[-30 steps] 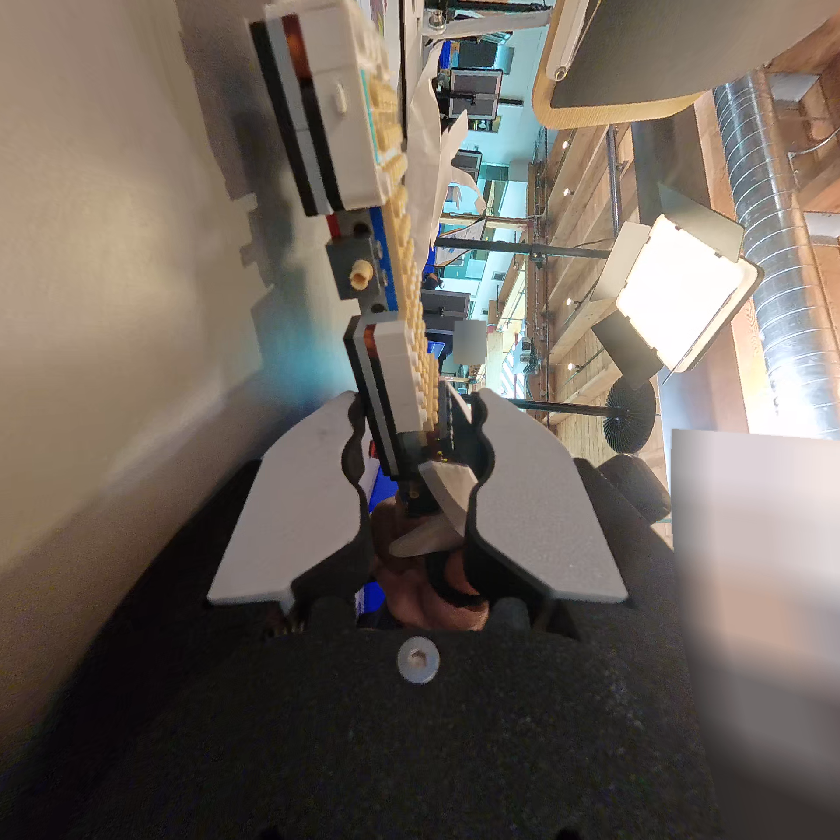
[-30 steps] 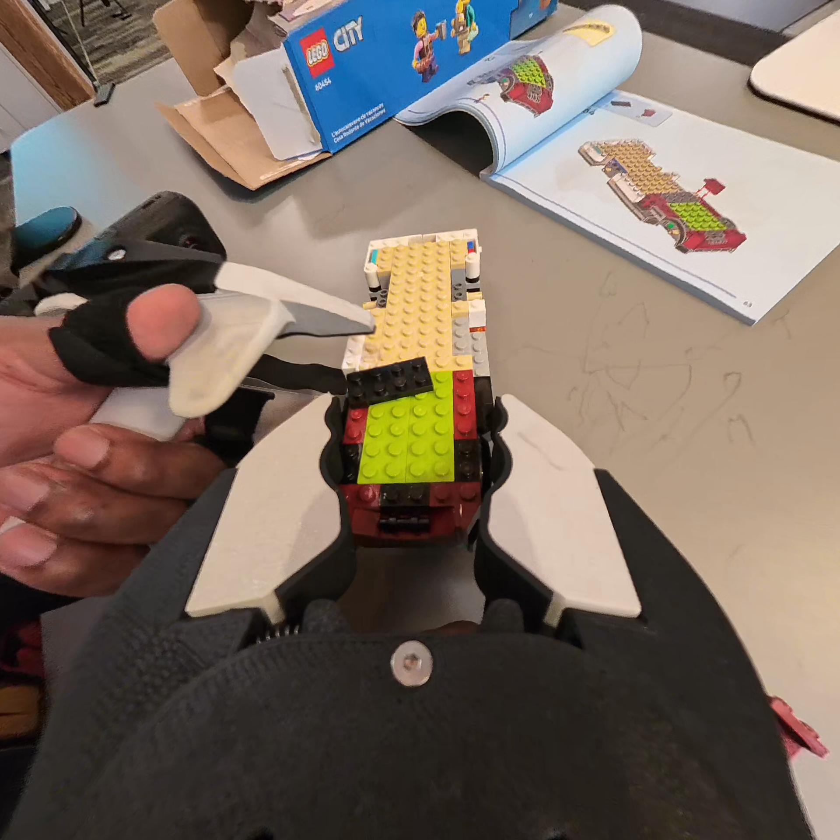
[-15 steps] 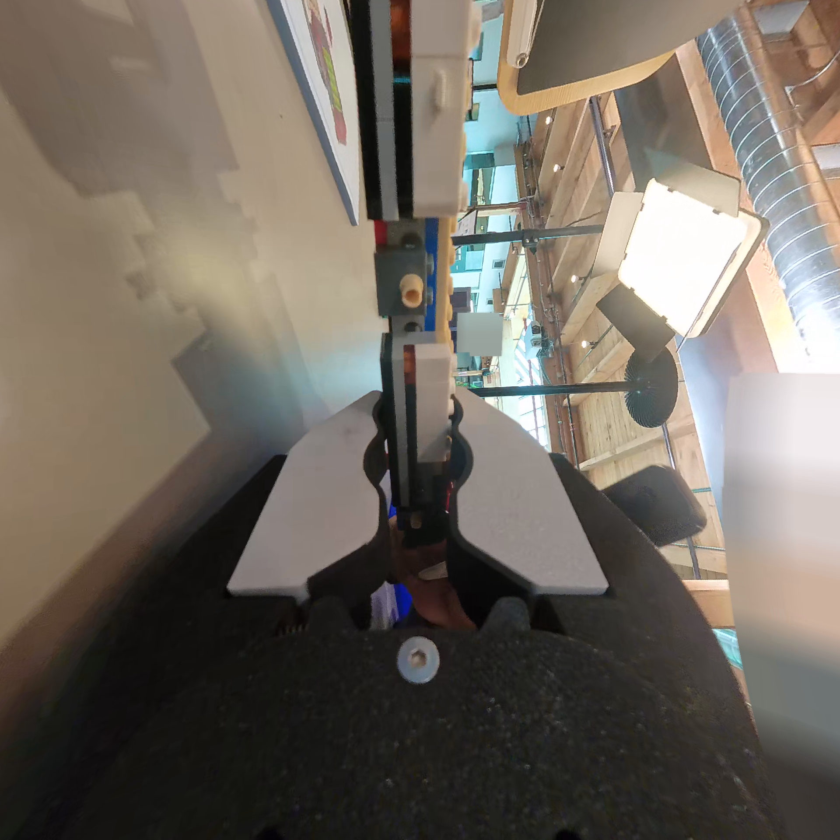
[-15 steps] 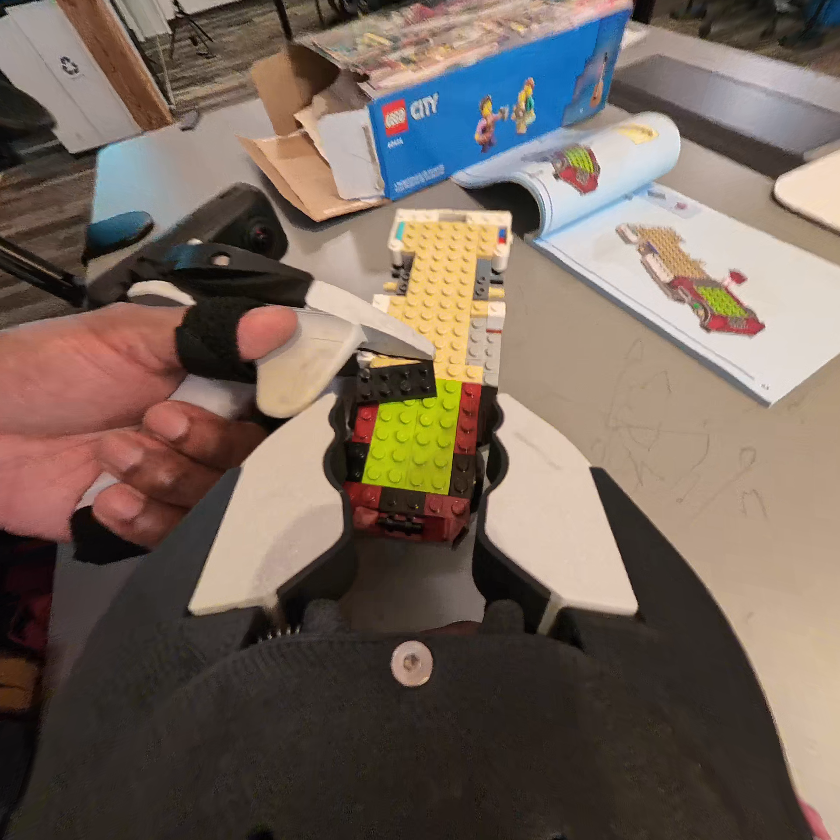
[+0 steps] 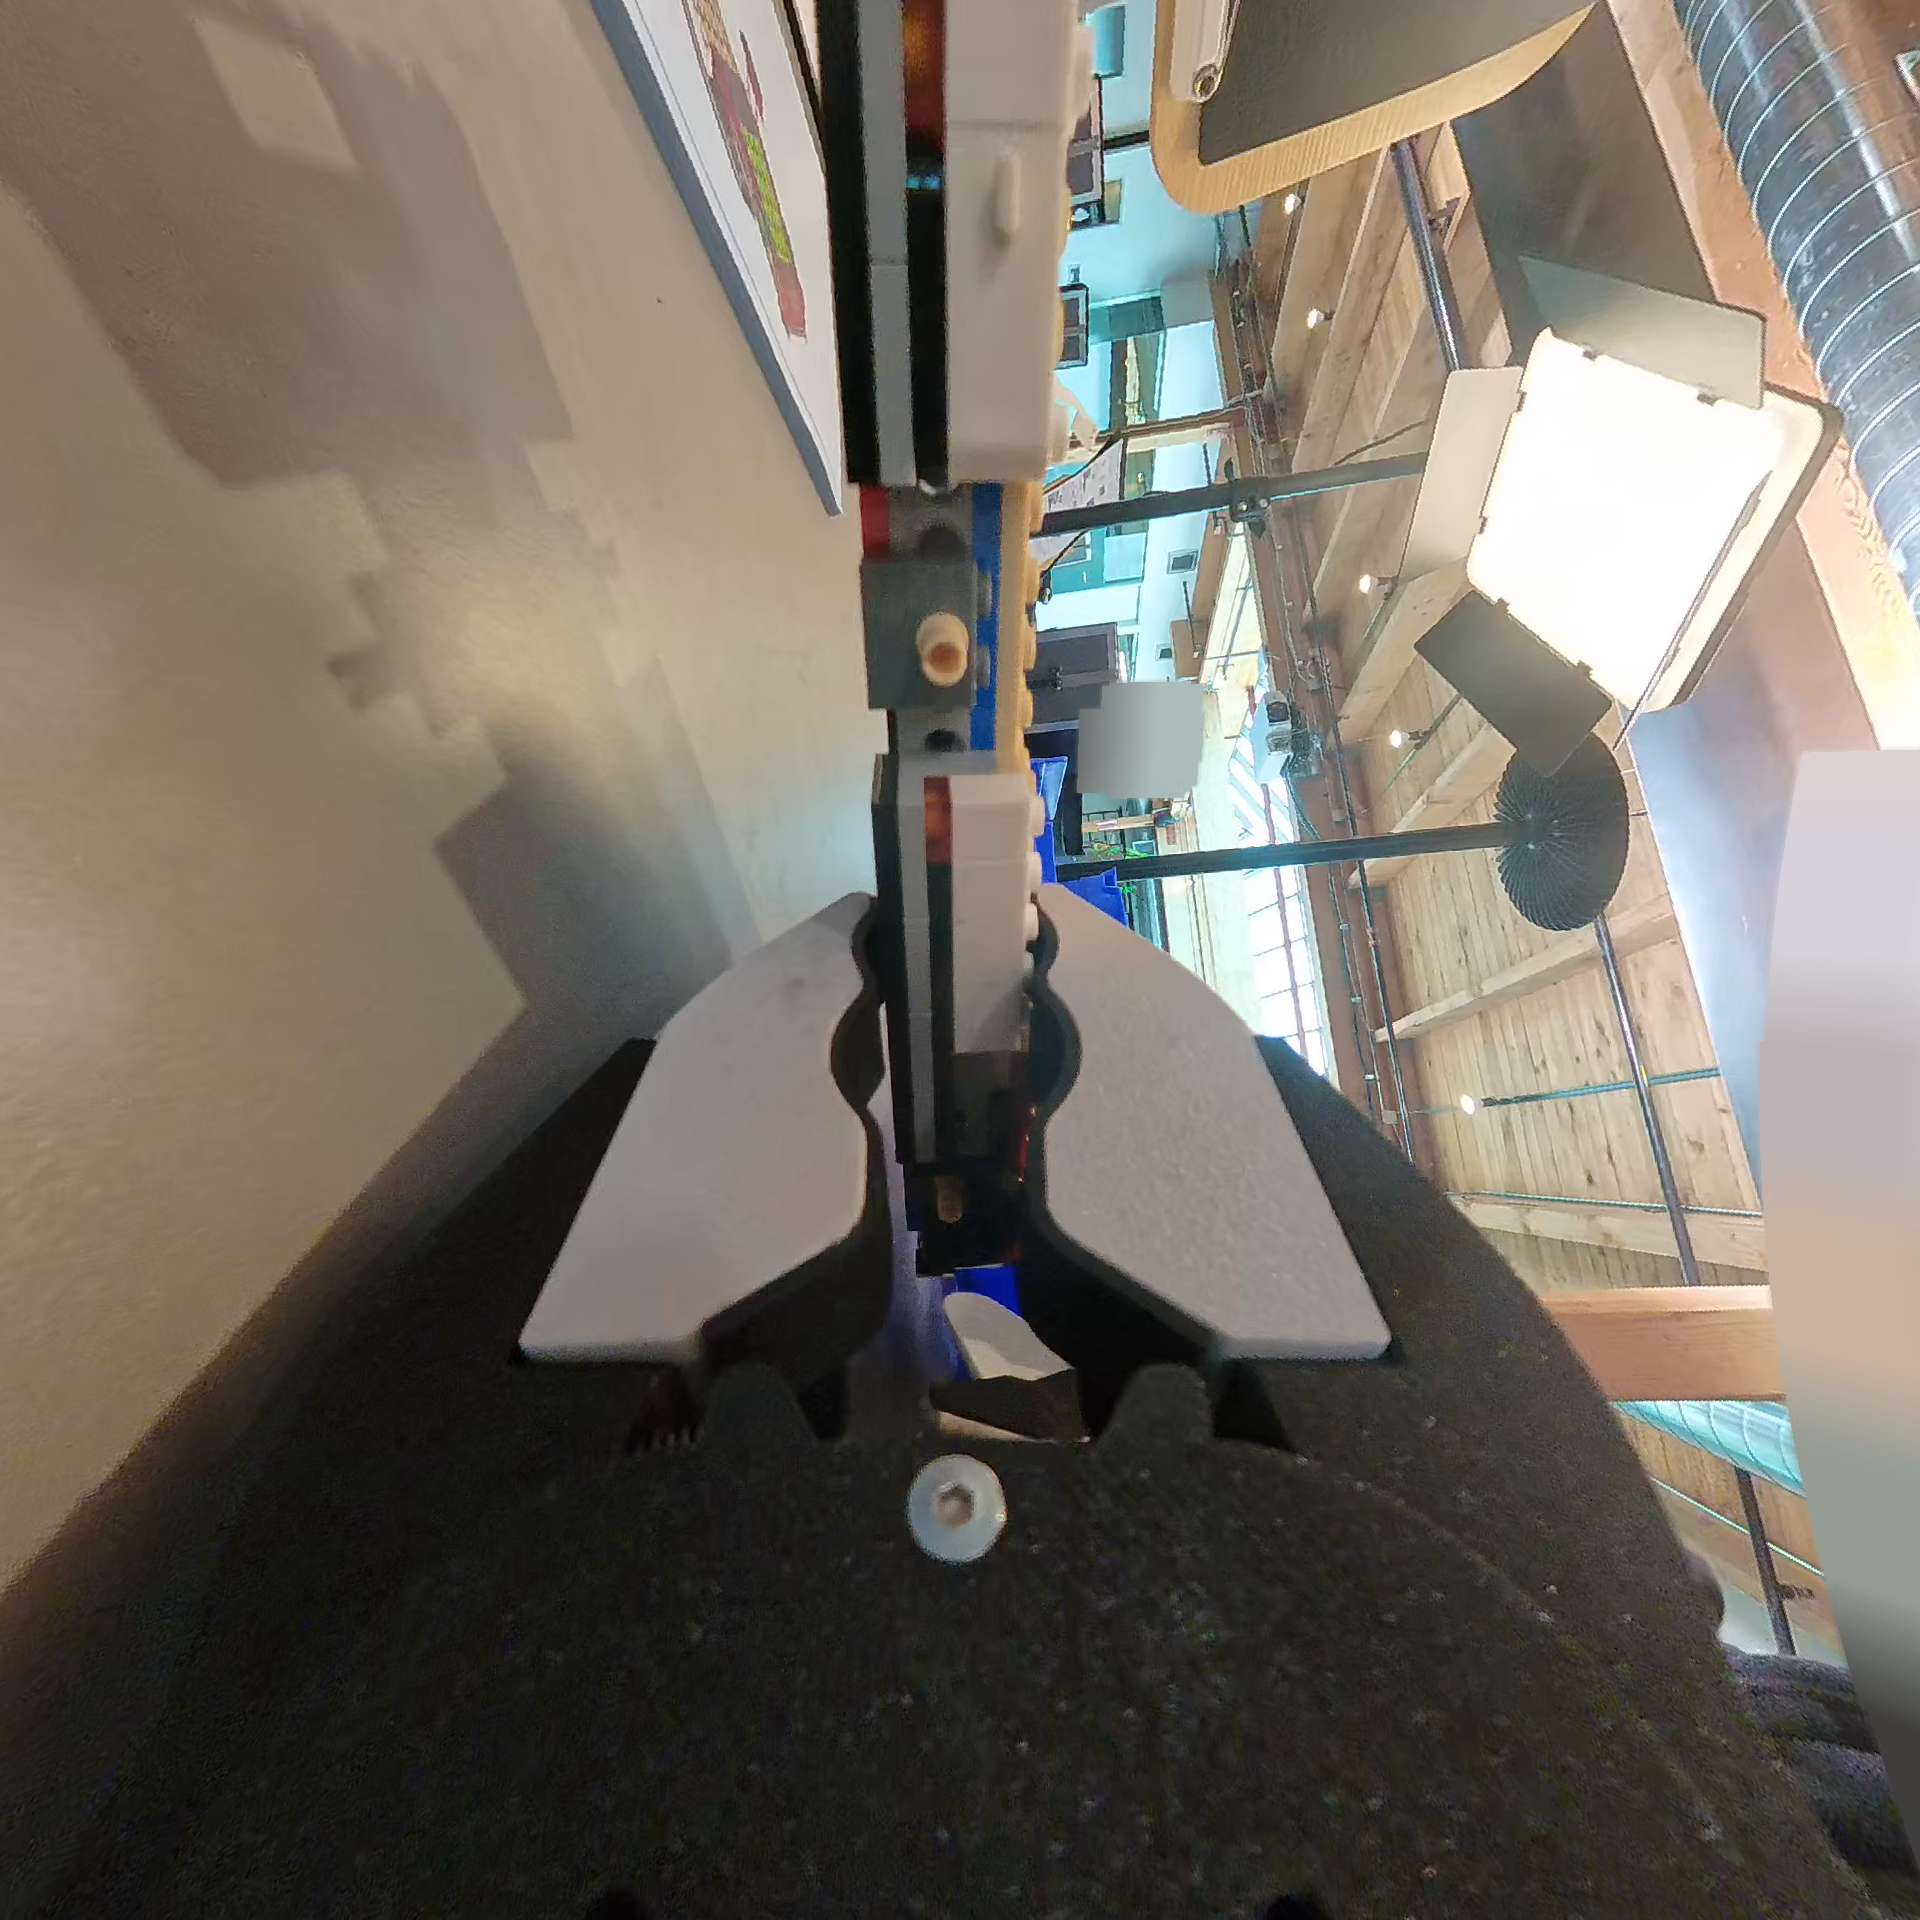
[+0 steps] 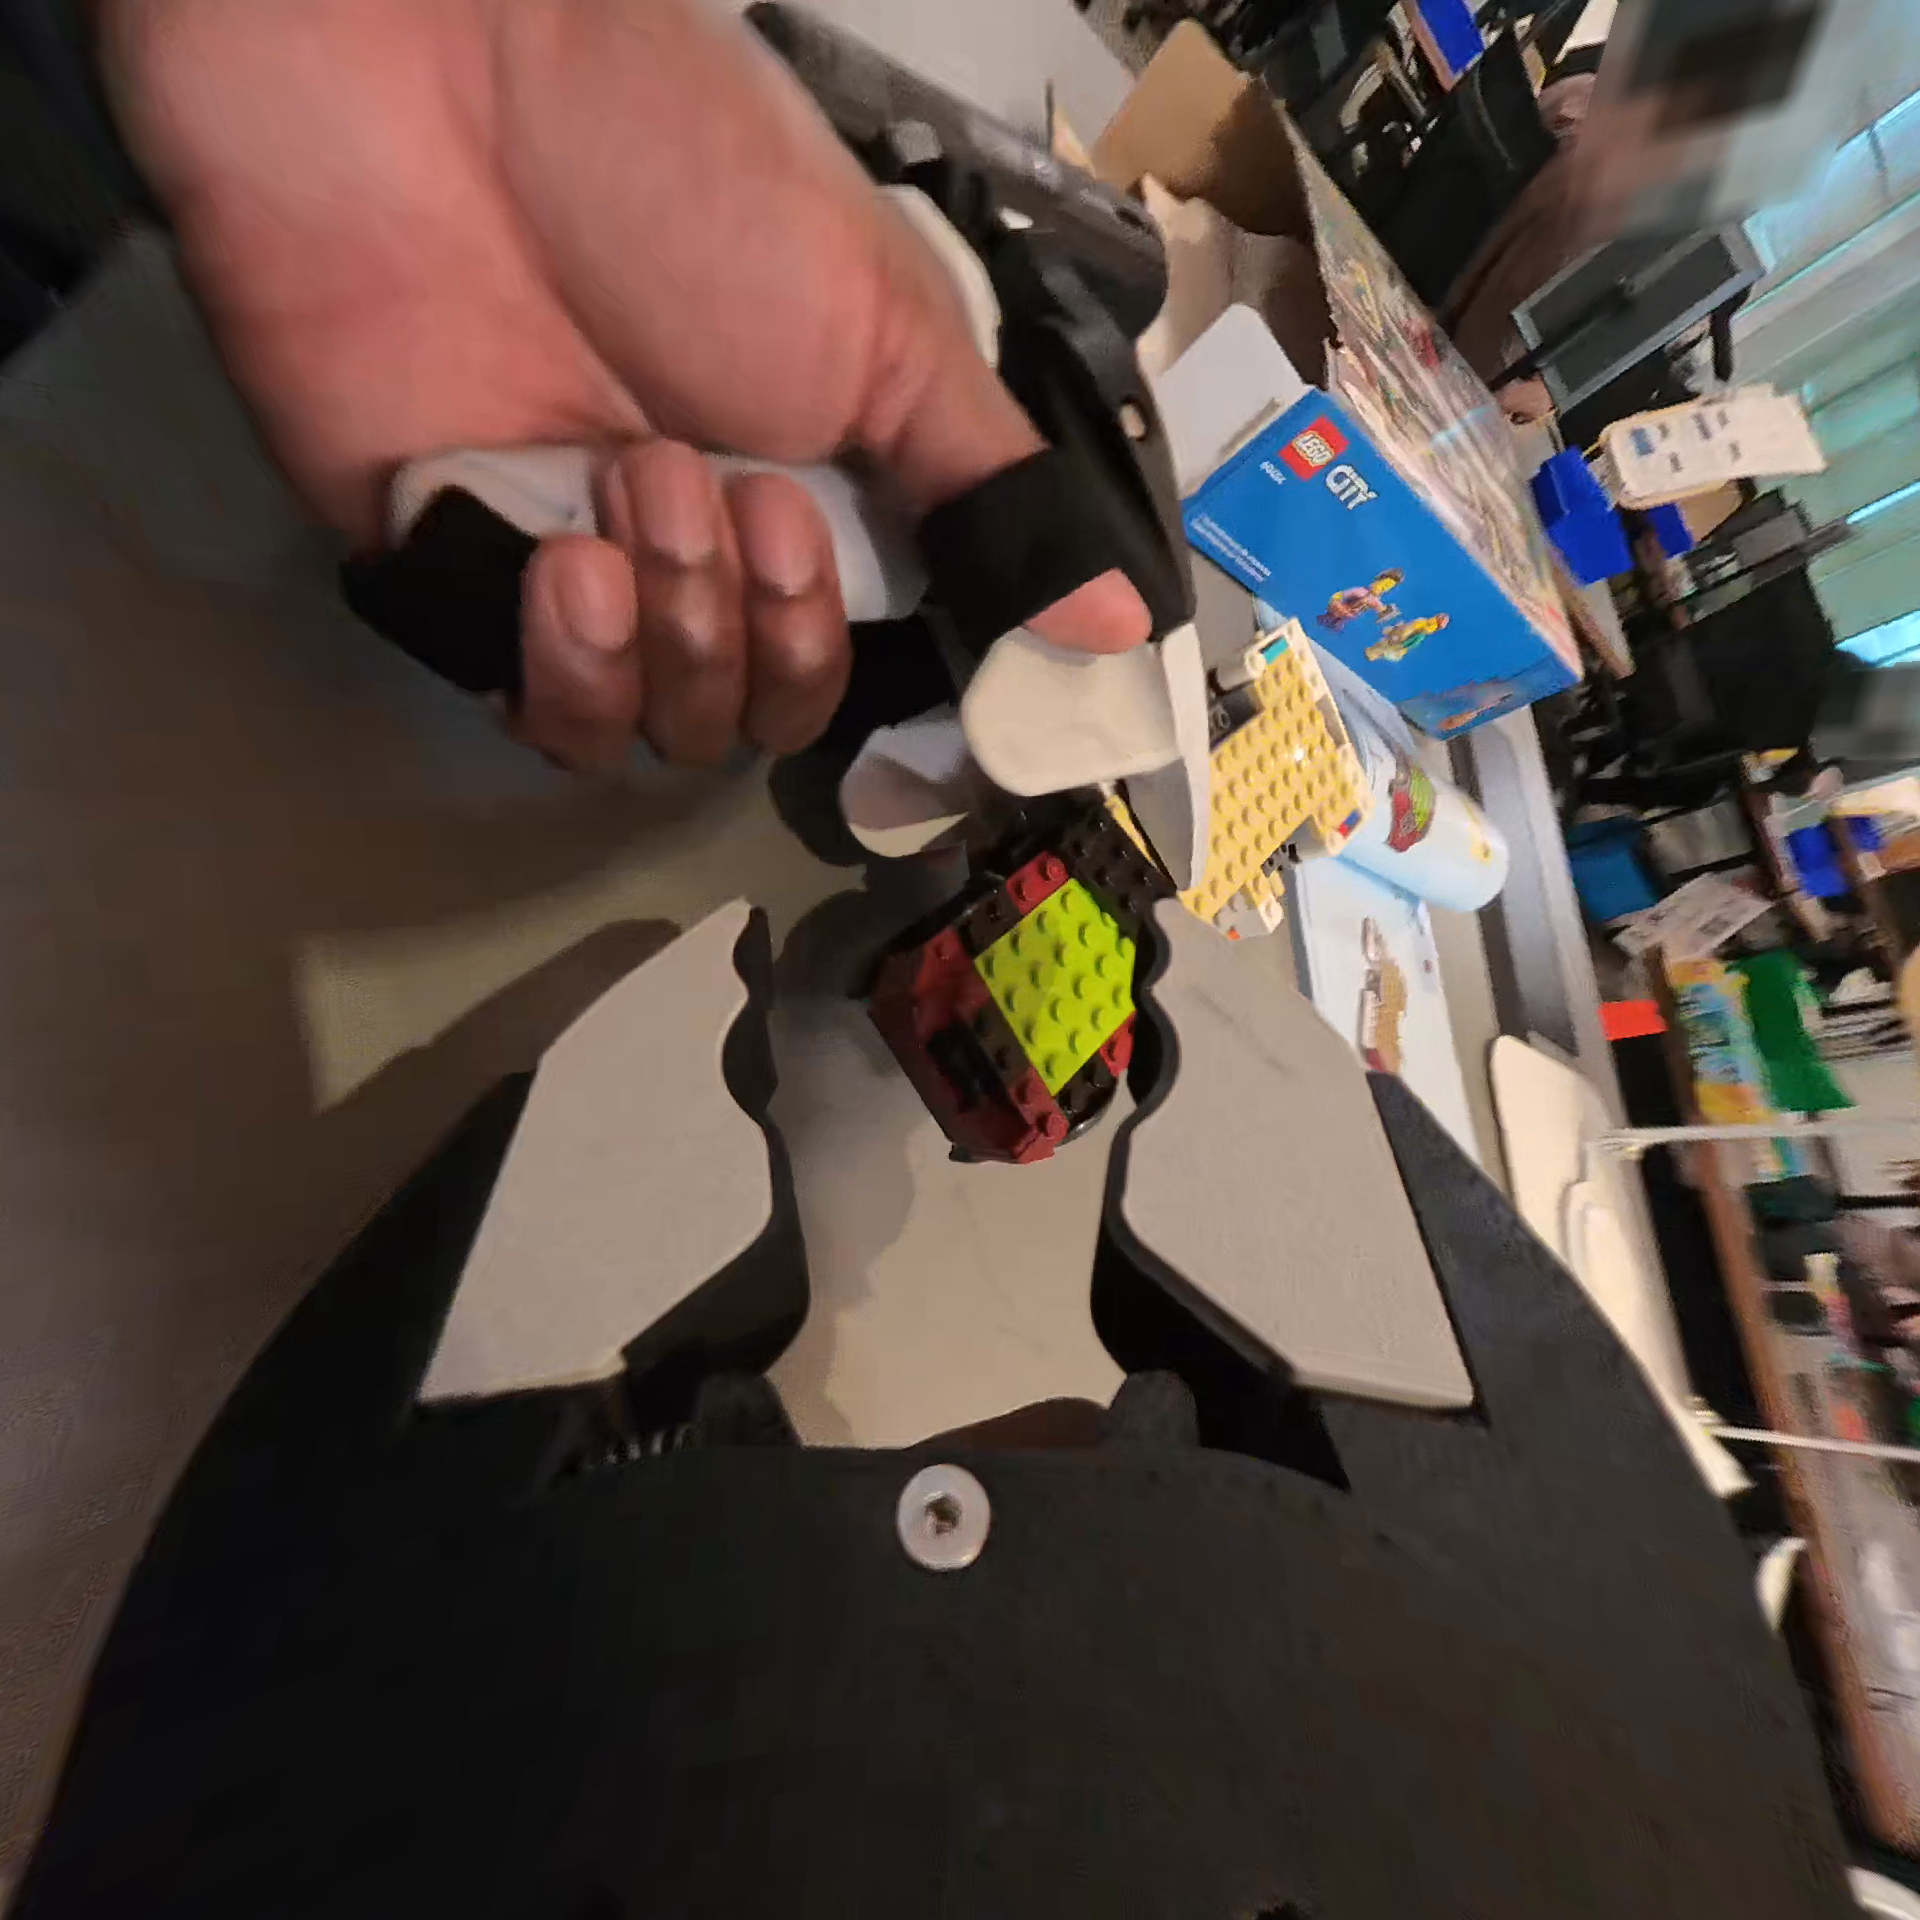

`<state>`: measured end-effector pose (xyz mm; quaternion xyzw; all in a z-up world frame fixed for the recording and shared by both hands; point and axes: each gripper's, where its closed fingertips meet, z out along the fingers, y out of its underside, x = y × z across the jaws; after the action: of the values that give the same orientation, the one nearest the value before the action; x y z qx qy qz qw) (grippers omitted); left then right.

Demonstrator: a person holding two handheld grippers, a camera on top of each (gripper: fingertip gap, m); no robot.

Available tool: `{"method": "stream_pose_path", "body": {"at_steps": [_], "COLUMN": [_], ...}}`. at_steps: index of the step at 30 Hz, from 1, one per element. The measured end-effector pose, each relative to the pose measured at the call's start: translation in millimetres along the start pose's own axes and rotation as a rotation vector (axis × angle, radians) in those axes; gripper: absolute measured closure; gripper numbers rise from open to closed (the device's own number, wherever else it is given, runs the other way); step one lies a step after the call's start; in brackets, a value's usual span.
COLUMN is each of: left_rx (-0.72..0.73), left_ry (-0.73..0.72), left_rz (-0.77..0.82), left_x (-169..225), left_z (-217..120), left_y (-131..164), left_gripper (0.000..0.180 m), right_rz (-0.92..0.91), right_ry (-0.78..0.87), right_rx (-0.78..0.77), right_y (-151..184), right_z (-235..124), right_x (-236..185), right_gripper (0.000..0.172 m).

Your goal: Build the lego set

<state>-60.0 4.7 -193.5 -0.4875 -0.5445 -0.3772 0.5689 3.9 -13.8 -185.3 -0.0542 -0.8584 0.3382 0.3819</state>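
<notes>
While right fingers gape, left fingers clamp the brick model.

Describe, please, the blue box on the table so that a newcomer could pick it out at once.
Start at the grey table in the right wrist view and look beyond the brick model that the left gripper clamps. The blue box lies there beside an open booklet. It alone is bright blue, with torn brown flaps at its far end.

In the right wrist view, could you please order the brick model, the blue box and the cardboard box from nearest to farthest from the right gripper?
From the right gripper:
1. Brick model, between its fingers.
2. Blue box, beyond, upper right.
3. Cardboard box, farthest, at the top.
</notes>
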Motion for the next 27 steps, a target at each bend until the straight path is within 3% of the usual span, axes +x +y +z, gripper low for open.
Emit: {"method": "stream_pose_path", "body": {"at_steps": [8,27], "left_rx": [-0.026,-0.061], "left_ry": [0.015,0.005], "left_rz": [-0.007,0.031], "left_x": [0.5,-1.0], "left_z": [1.3,3.4], "left_y": [6.8,14.8], "left_gripper": [0.157,0.156], "right_rz": [-0.158,-0.007], "right_ry": [0.042,0.03], "right_rx": [-0.1,-0.234], "right_y": [3.3,22.1], "right_z": [13.5,18.7], "right_x": [-5.6,-1.7], "right_gripper": [0.101,0.098]}}
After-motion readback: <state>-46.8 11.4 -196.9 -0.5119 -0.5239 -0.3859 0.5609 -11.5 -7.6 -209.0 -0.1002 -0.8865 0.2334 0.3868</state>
